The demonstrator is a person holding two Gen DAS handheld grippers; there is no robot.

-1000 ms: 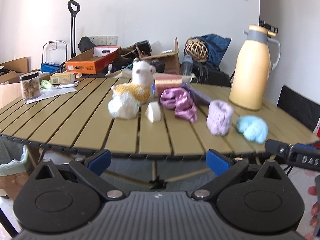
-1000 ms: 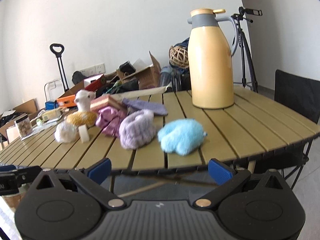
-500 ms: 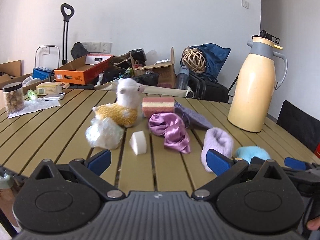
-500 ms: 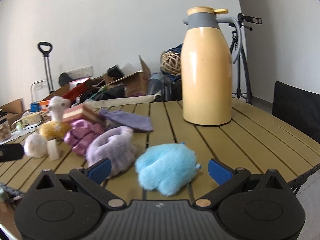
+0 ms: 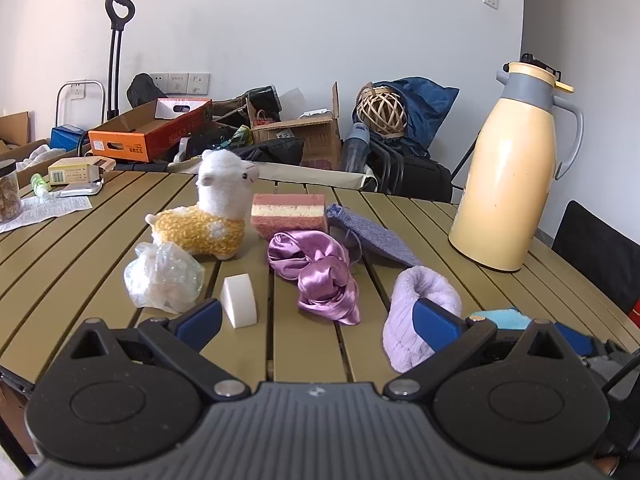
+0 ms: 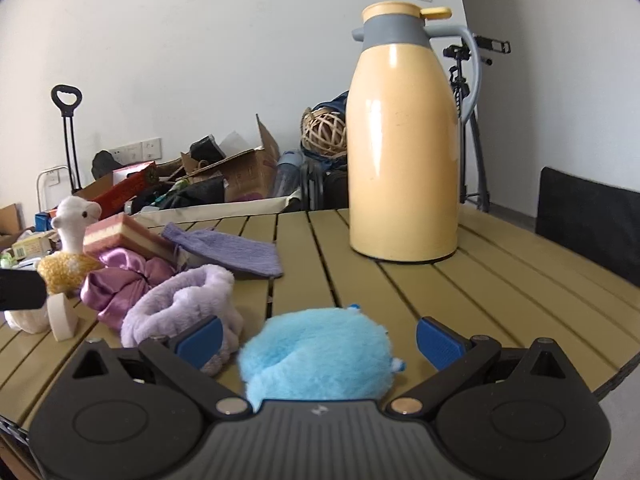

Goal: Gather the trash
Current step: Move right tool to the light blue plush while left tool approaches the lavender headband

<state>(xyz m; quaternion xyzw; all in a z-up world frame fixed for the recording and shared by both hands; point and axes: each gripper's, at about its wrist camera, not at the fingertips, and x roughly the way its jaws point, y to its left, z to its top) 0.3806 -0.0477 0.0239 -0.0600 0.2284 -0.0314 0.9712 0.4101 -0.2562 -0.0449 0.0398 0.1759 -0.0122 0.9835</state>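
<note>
both tongs spread wide and empty: left tongs [image 5: 318, 320] over the near edge of the worktop [image 5: 100, 236], right tongs [image 6: 318, 338] low over the same edge further right, with the blue fluffy ball [image 6: 316, 354] sitting between the open tips but not gripped.

likeliest trash: crumpled clear plastic wrap [image 5: 162, 278], lying toward the near left part of the worktop, just in front of the alpaca toy [image 5: 208, 216] and just beside the white wedge [image 5: 239, 300]. no bin in view.

for a clean pick, judged from here: swing left tongs leftward and forward, straddle the wrap from above, close slowly so the thin film bunches rather than slips; keep clear of the wedge and the toy, both close enough to get nudged.

wrap roughly a rounded lump, slightly wider than tall, long axis about parallel to the near edge; no clear pointing direction. closing across the shorter, front-to-back span probably gives the firmest hold.
</note>
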